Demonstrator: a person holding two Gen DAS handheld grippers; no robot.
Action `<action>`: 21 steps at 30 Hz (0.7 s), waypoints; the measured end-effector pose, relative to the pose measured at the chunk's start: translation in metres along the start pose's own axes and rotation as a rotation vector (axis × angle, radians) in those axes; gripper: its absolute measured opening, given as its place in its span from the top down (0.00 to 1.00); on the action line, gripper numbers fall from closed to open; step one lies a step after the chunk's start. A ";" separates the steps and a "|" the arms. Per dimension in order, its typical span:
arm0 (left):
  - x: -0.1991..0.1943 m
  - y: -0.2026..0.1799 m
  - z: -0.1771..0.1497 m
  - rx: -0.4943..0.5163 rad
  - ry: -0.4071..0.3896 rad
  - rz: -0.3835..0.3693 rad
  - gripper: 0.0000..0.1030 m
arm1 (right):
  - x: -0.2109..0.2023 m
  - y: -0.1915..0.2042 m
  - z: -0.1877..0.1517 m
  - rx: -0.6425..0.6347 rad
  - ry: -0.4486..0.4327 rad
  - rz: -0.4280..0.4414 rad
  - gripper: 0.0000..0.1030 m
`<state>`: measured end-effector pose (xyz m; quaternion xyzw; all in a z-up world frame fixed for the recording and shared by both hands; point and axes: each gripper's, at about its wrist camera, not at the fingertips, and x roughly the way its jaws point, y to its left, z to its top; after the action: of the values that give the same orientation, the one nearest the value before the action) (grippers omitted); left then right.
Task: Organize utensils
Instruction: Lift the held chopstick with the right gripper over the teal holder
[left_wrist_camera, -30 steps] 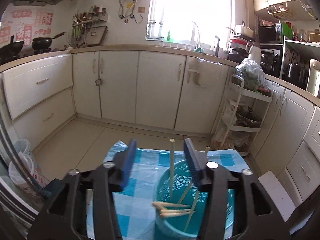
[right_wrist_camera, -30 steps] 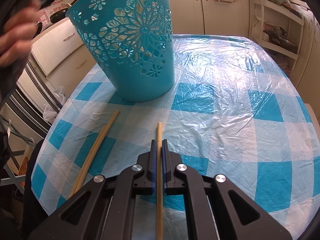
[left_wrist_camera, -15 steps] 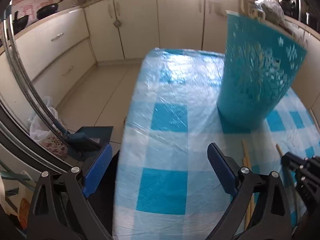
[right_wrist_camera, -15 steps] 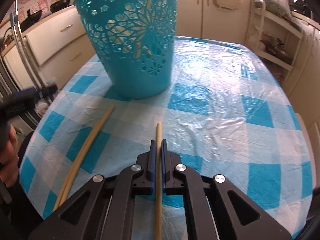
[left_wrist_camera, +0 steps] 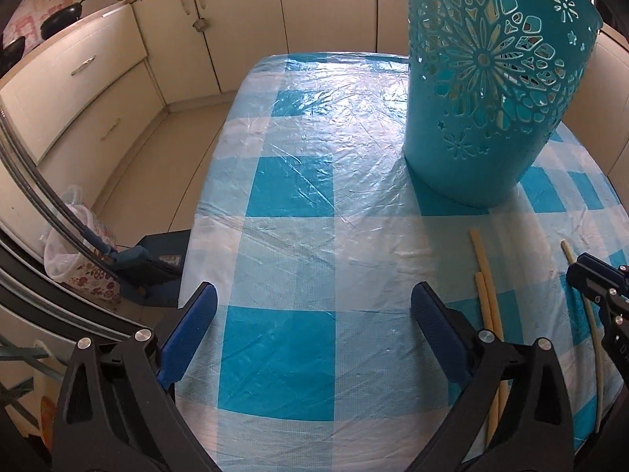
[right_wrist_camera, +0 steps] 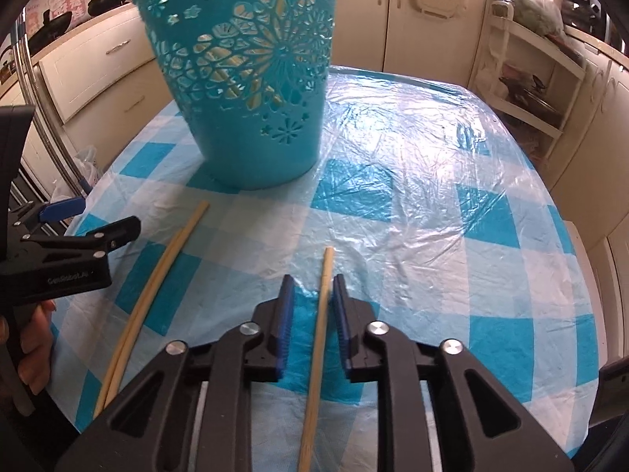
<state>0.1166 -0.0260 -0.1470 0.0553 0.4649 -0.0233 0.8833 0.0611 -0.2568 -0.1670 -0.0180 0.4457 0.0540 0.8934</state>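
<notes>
A teal cut-out basket [left_wrist_camera: 483, 118] [right_wrist_camera: 251, 78] stands on the checked tablecloth, and pale chopsticks show through its holes. Two chopsticks [left_wrist_camera: 485, 287] [right_wrist_camera: 153, 287] lie side by side in front of it. My left gripper [left_wrist_camera: 313, 293] hovers low over bare cloth to their left, its jaws opening wide with nothing between them. One more chopstick [right_wrist_camera: 320, 334] lies on the cloth between the jaws of my right gripper [right_wrist_camera: 313, 280]. Those jaws are opening, and a thin gap shows on each side of the stick.
The table [right_wrist_camera: 491, 216] has a blue-and-white plastic cloth and ends close on the left. A hand [right_wrist_camera: 31, 354] holds the left gripper's handle. Cream cabinets ring the room, a white shelf rack [right_wrist_camera: 523, 78] stands at the right, and a bag [left_wrist_camera: 74, 259] sits on the floor.
My left gripper dropped from above the basket to low over the cloth at its left, and its jaws spread wider. The right jaws parted slightly off the chopstick.
</notes>
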 end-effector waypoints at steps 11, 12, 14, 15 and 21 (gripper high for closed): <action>0.001 -0.002 0.000 -0.012 0.005 -0.005 0.07 | 0.003 -0.013 0.005 0.018 0.015 -0.010 0.80; 0.001 -0.002 0.000 -0.015 0.007 -0.007 0.07 | 0.004 -0.008 0.005 -0.021 0.010 -0.028 0.80; 0.003 0.000 0.000 -0.019 0.009 -0.010 0.07 | 0.005 -0.006 0.003 -0.048 0.001 -0.025 0.86; 0.003 0.000 0.000 -0.021 0.010 -0.012 0.07 | 0.005 -0.008 0.003 -0.035 0.004 -0.011 0.91; 0.004 0.001 0.001 -0.028 0.013 -0.021 0.07 | -0.010 -0.037 0.005 0.195 -0.015 0.215 0.95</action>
<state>0.1194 -0.0252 -0.1496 0.0380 0.4715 -0.0254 0.8807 0.0636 -0.2939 -0.1565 0.1171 0.4416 0.1059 0.8832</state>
